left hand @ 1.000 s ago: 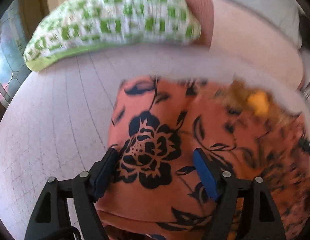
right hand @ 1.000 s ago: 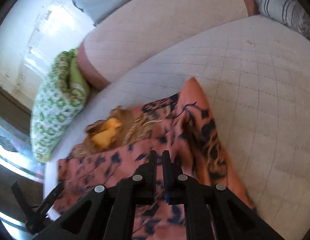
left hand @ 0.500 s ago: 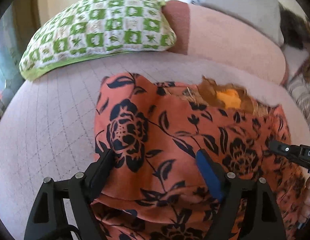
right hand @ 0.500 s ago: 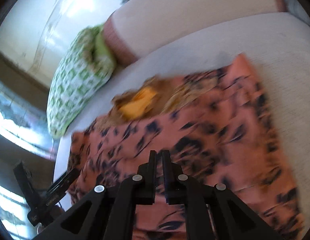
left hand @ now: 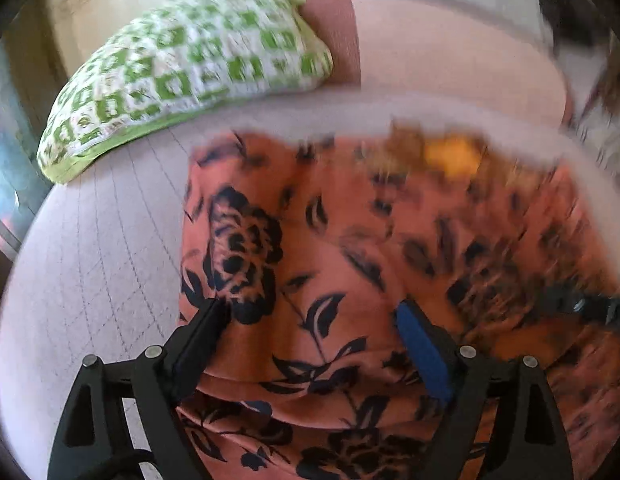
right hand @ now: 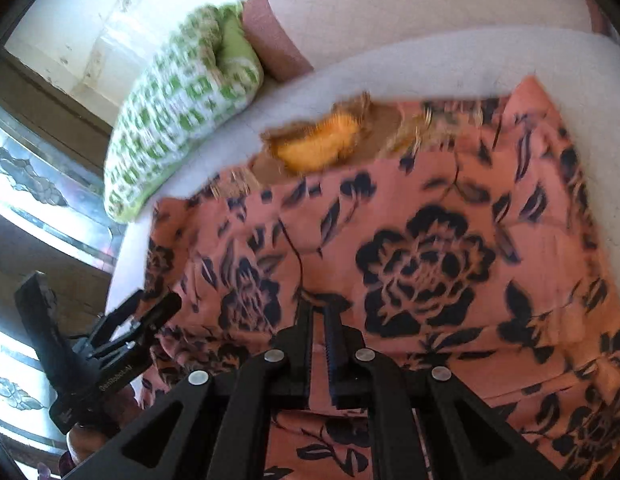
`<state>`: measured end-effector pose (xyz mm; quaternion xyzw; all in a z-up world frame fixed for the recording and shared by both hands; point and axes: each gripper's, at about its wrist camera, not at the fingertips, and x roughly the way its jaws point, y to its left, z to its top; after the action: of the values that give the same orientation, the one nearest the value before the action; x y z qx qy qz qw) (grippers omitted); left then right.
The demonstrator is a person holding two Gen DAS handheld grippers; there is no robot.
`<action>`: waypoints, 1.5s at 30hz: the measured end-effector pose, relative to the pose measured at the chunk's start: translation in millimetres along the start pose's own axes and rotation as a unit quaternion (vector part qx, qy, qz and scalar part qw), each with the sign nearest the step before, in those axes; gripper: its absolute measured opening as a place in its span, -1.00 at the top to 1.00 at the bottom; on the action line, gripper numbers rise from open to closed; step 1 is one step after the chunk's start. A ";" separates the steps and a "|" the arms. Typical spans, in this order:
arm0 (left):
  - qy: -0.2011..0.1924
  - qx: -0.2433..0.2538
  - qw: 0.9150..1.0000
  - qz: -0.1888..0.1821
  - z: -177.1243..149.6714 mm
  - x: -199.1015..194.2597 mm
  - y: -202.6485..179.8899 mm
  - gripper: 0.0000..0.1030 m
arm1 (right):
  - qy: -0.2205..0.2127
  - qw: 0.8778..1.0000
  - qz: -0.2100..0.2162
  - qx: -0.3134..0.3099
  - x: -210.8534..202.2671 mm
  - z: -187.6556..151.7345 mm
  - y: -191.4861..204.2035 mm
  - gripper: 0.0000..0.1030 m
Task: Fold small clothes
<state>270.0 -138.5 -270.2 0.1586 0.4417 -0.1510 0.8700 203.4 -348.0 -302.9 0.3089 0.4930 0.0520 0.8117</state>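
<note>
An orange garment with black flowers (left hand: 350, 264) lies spread on the pale quilted bed (left hand: 97, 264); it also fills the right wrist view (right hand: 422, 264). A yellow and brown fringed patch (right hand: 322, 142) shows at its far edge. My left gripper (left hand: 314, 320) is open, its fingers (left hand: 201, 332) wide apart over the near left part of the cloth. My right gripper (right hand: 318, 312) is shut, its jaws pinching a fold of the garment at its near edge. The left gripper also shows in the right wrist view (right hand: 141, 312), at the cloth's left edge.
A green and white checked pillow (left hand: 181, 68) lies at the far left of the bed. A pink bolster (left hand: 442, 52) runs along the far side. A window with patterned glass (right hand: 25, 184) is off the bed's left.
The garment has been pulled flat and spread wider across the bed. My right gripper has swung over the cloth, still shut on it. My left gripper stays open.
</note>
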 end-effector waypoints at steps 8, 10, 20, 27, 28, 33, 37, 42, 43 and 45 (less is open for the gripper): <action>-0.033 -0.007 0.999 -0.018 -13.4 -38.5 -1.2 -0.71 | -0.018 1.000 0.011 -0.002 -38.4 -17.9 3.1 0.83; -0.031 -0.005 0.999 -0.025 -23.1 -49.0 -5.1 -0.71 | -0.006 1.000 0.004 0.001 -45.0 -28.9 1.3 0.83; 0.012 0.020 0.999 -0.044 -82.1 -64.5 -21.3 -0.71 | 0.000 0.999 -0.047 -0.020 -70.8 -94.4 -7.2 0.83; -0.007 0.036 0.998 -0.046 -137.5 -91.9 -19.3 -0.74 | 0.002 0.999 -0.049 -0.013 -92.0 -152.2 -25.2 0.82; -0.013 0.040 0.998 -0.047 -145.1 -97.0 -20.0 -0.74 | 0.004 0.999 -0.048 -0.015 -94.8 -159.4 -25.6 0.82; -0.054 0.043 0.996 -0.063 -179.4 -115.4 -7.9 -0.74 | -0.019 0.999 -0.029 -0.019 -115.1 -205.9 -27.6 0.81; -0.074 0.048 0.994 -0.057 -203.4 -132.7 -11.2 -0.74 | -0.019 1.000 -0.008 -0.003 -125.7 -226.3 -36.9 0.81; -0.066 0.028 0.994 -0.086 -210.1 -141.0 -3.8 -0.74 | -0.001 1.000 0.015 0.026 -127.0 -233.5 -40.6 0.82; -0.066 0.026 0.994 -0.088 -211.6 -143.4 -1.9 -0.74 | 0.004 1.000 0.013 0.025 -127.4 -235.3 -40.2 0.82; -0.079 0.016 0.992 -0.094 -214.4 -150.4 4.9 -0.74 | 0.001 1.000 0.000 0.018 -137.2 -237.4 -40.6 0.82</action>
<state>32.6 -27.8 -266.7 0.1181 0.3815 -0.2510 0.8817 -72.9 -327.1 -296.7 0.3234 0.4943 0.0433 0.8057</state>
